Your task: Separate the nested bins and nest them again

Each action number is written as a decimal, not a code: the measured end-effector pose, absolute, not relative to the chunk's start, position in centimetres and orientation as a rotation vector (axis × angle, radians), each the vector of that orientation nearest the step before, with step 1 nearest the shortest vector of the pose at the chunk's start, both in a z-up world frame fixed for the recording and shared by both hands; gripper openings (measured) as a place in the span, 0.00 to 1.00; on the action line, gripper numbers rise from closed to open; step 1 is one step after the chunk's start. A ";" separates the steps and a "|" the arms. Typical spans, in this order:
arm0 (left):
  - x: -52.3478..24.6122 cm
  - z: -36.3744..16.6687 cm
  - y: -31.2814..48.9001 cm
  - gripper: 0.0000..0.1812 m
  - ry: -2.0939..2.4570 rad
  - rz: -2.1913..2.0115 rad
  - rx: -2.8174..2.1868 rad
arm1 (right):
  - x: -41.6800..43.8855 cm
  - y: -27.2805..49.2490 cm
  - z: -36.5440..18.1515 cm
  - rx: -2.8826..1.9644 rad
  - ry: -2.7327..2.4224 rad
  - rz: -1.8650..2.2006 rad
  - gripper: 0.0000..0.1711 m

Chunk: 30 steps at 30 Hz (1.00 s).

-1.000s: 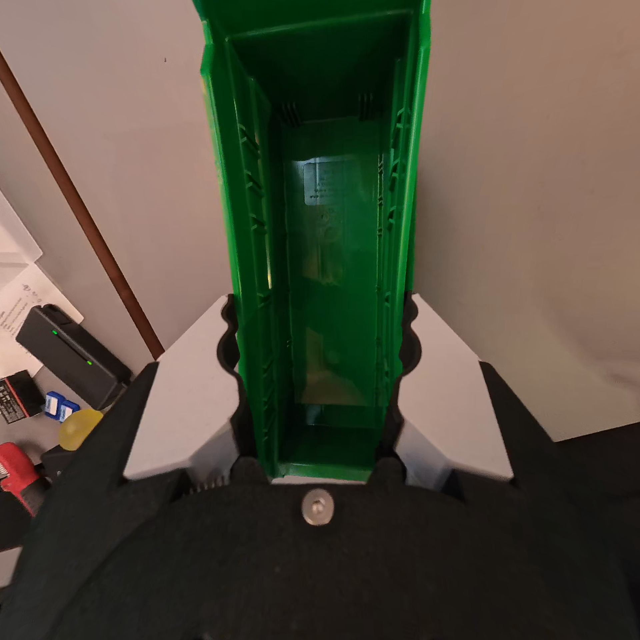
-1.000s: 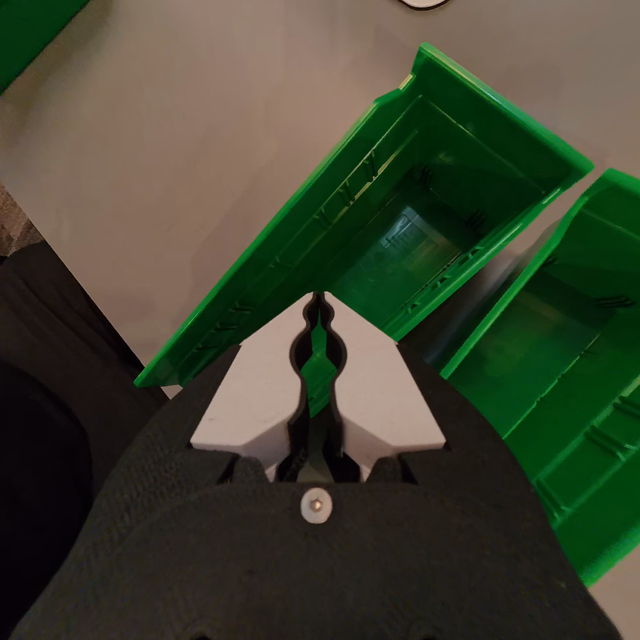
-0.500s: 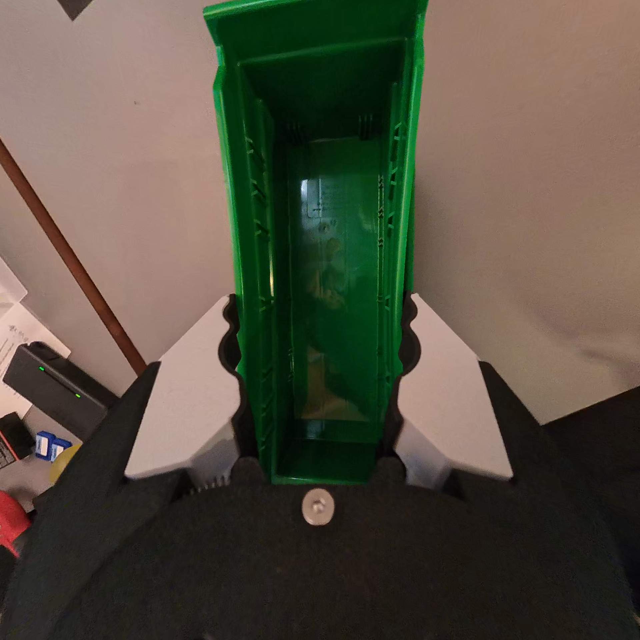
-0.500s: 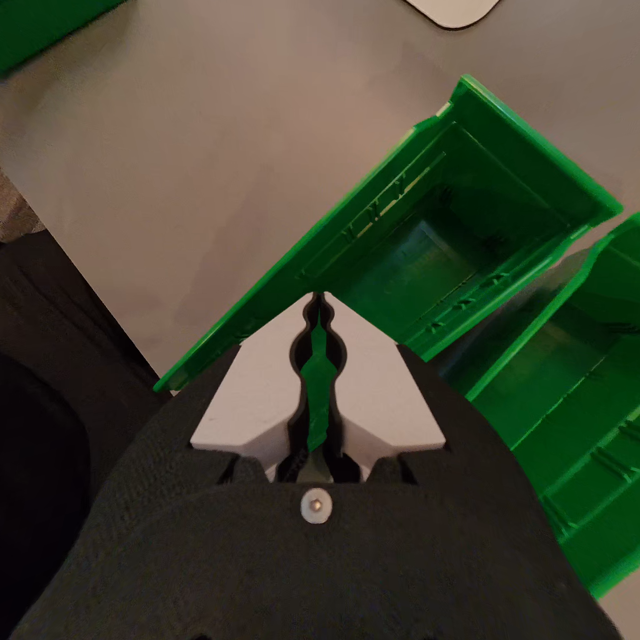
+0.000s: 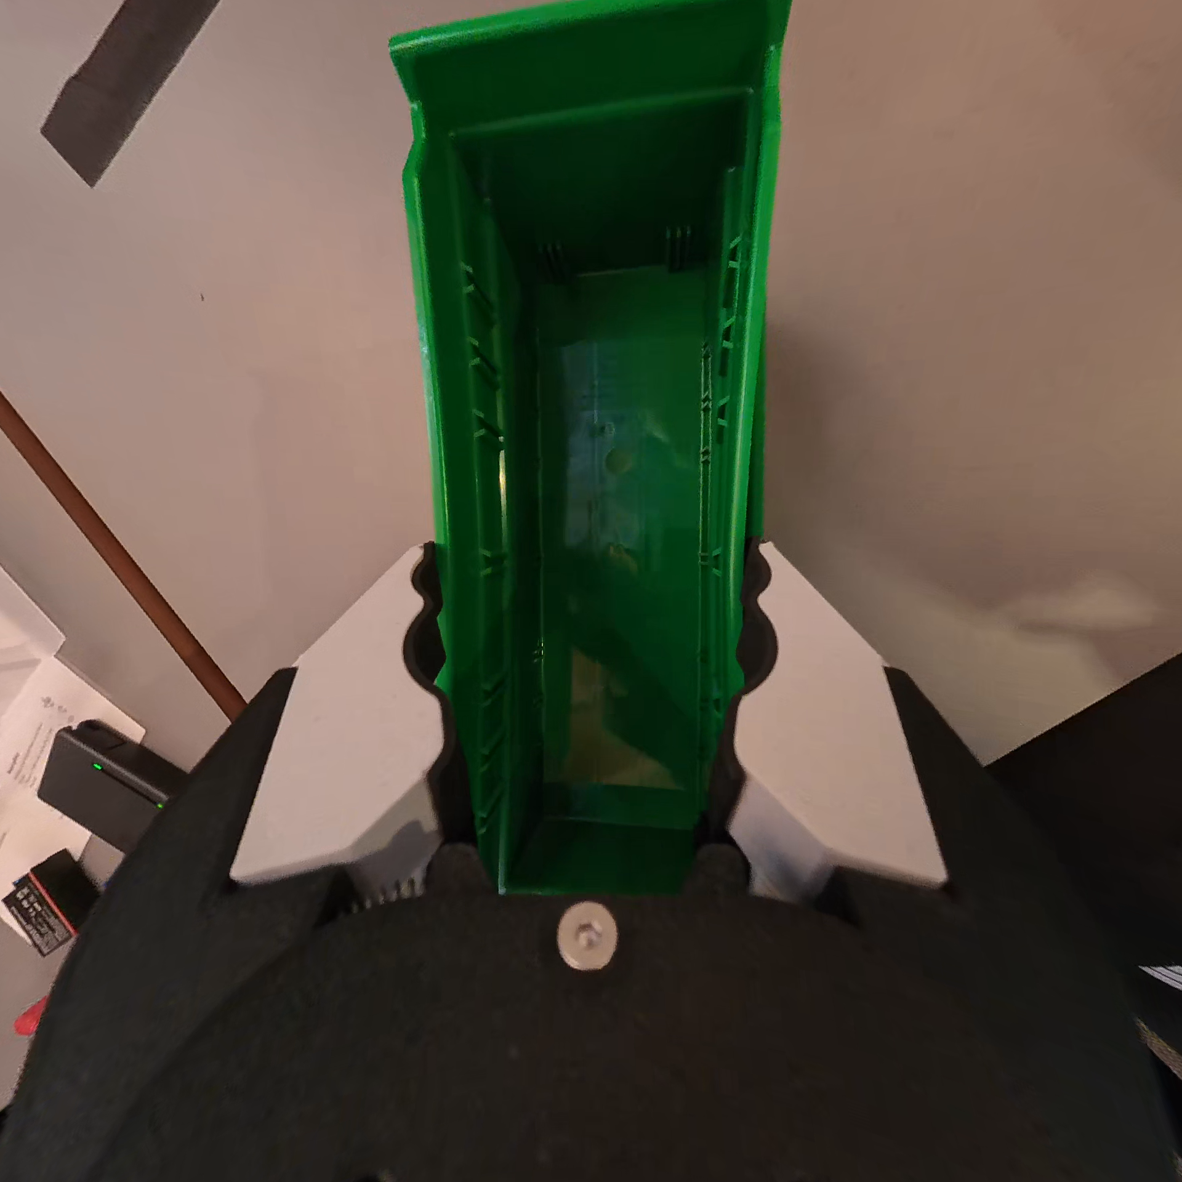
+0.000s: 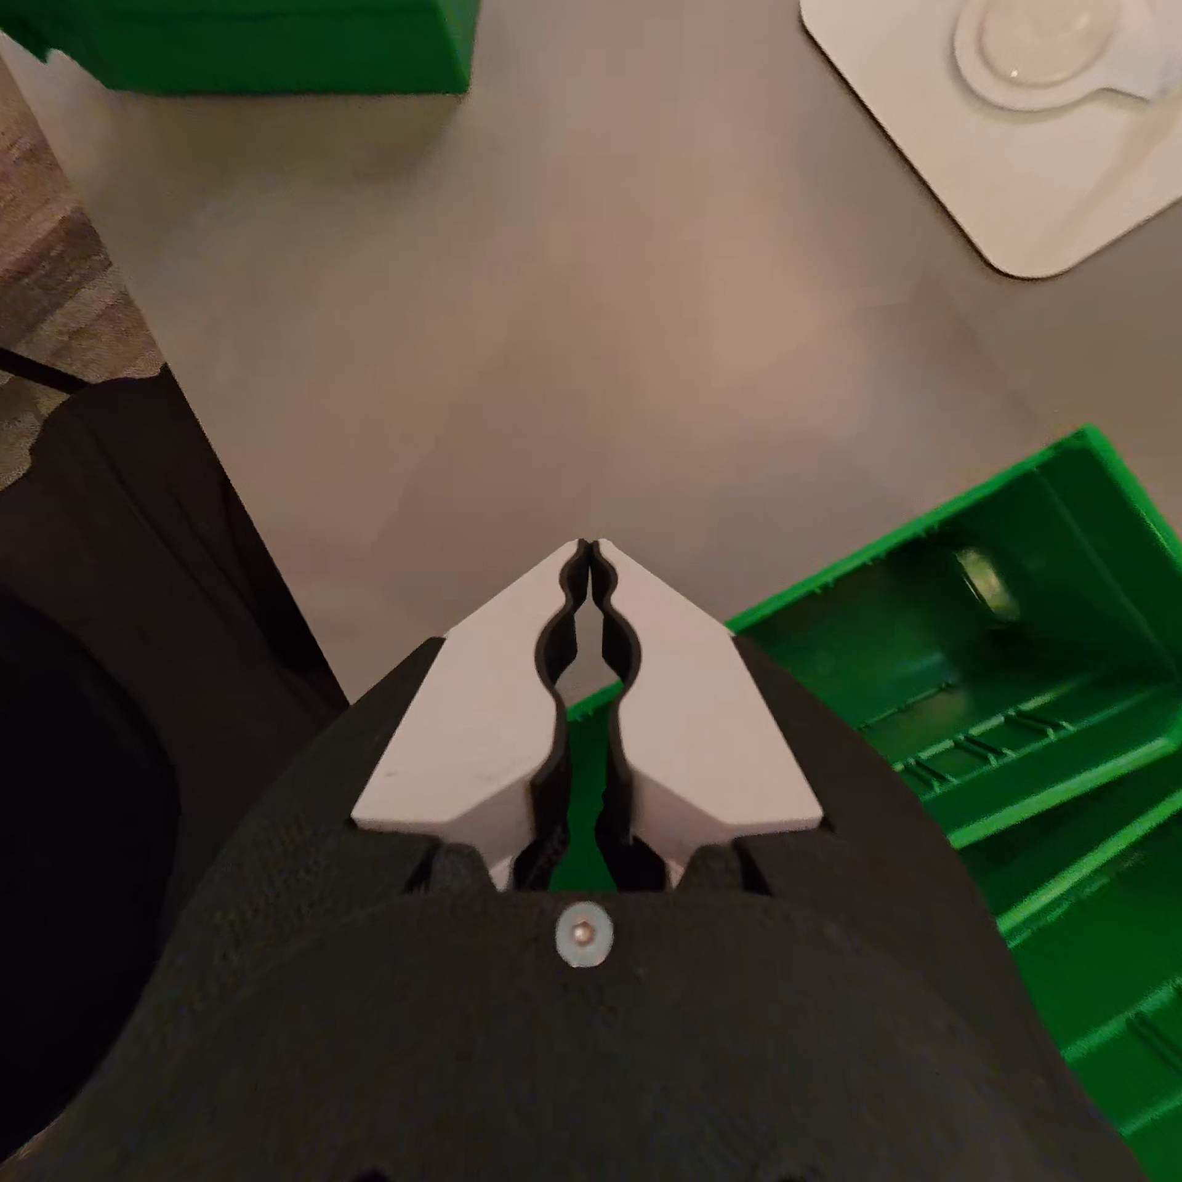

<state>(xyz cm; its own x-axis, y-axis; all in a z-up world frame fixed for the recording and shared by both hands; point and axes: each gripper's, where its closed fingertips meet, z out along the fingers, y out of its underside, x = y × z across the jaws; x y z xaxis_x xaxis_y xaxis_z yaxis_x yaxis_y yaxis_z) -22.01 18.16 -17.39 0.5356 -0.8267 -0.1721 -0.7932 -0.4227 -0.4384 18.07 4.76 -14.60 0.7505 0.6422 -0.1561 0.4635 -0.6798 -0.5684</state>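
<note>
In the left wrist view my left gripper (image 5: 591, 639) is shut across the width of a long green bin (image 5: 614, 512), one finger on each long side wall. The bin points away from me, open side towards the camera, above the grey table. In the right wrist view my right gripper (image 6: 588, 547) is shut with its tips touching over bare table and holds nothing. Two more green bins lie side by side at the lower right, one nearer the fingers (image 6: 946, 652) and one behind it (image 6: 1113, 927). The nearer bin's corner runs under my fingers. A further green bin (image 6: 256, 45) shows at the top left.
A white tray (image 6: 1023, 128) lies at the top right of the right wrist view, and the table edge with dark cloth is on the left. In the left wrist view a black device with a green light (image 5: 109, 777), papers and a brown strip (image 5: 115, 550) sit at the left.
The right gripper has moved away from the nearer bin, which now sits lower right of the fingers instead of ahead of them. The left gripper still holds its bin and has shifted over the table.
</note>
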 end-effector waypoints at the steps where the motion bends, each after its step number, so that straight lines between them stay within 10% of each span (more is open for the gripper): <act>1: -21.9 -17.4 18.2 0.51 1.313 -0.100 -2.300 | 17.4 4.7 -14.4 -2.431 -0.850 0.481 0.00; 11: -21.5 -17.3 17.9 0.51 1.295 -0.143 -2.288 | 9.9 4.0 -13.9 -2.349 -0.966 0.548 0.00; 19: -20.4 -16.5 17.5 0.50 1.306 -0.134 -2.282 | -3.3 5.8 -12.6 -2.067 -1.041 0.534 0.19; 21: -18.8 -15.1 16.6 0.03 1.300 -0.277 -2.222 | -5.2 7.3 -13.5 -2.058 -1.001 0.569 0.25; 22: -19.2 -13.6 18.2 0.00 1.178 -0.221 -2.179 | -6.1 8.0 -13.7 -2.050 -0.959 0.624 0.29; 30: -22.3 -13.7 18.3 0.33 1.150 -0.165 -2.265 | -9.2 12.5 -16.6 -2.043 -0.814 0.789 0.31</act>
